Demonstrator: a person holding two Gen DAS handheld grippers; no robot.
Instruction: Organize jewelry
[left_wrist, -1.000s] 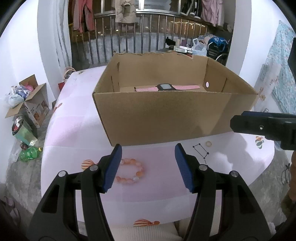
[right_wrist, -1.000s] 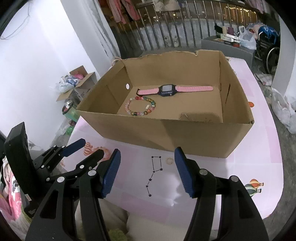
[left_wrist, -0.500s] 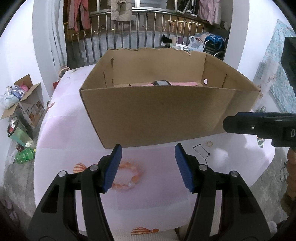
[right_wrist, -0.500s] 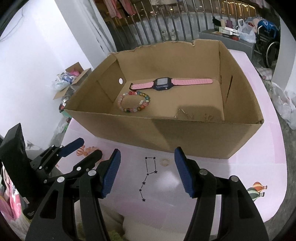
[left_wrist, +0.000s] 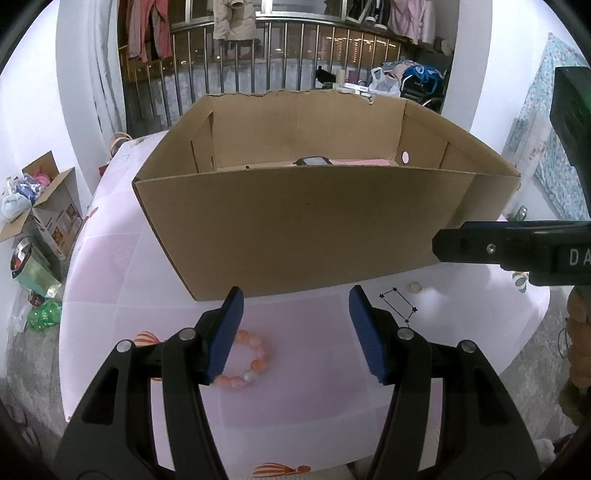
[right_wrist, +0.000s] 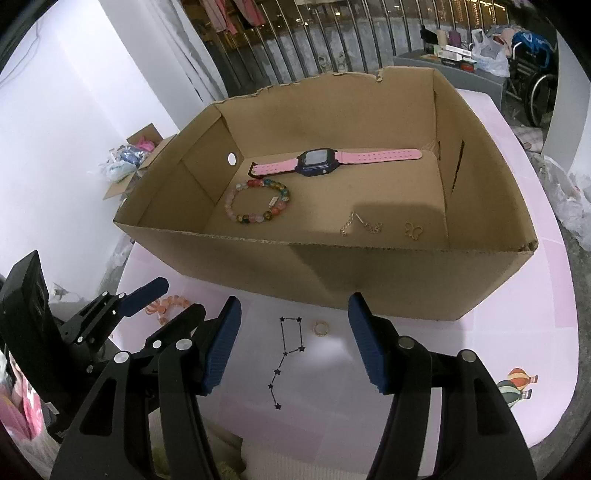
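right now both sets of fingers stand wide apart with nothing between them. the left gripper hovers over the near edge of the worktop, which has a pale pink cloth, and the orange bead bracelet lies on the cloth just under its left finger, partly hidden by it, close to the front wall of the cardboard box. the right gripper hangs over the same near edge, further right, and a small gold ring sits on the cloth between its fingers, beside a printed constellation and just in front of the box wall. inside the box, the pink watch lies flat toward the back wall, the multicoloured bead bracelet rests just in front of the watch strap toward the left wall, and a thin gold chain and a small gold butterfly piece lie near the front wall toward the right. from the right wrist view the left gripper shows at the lower left with the orange bracelet beside its tips.
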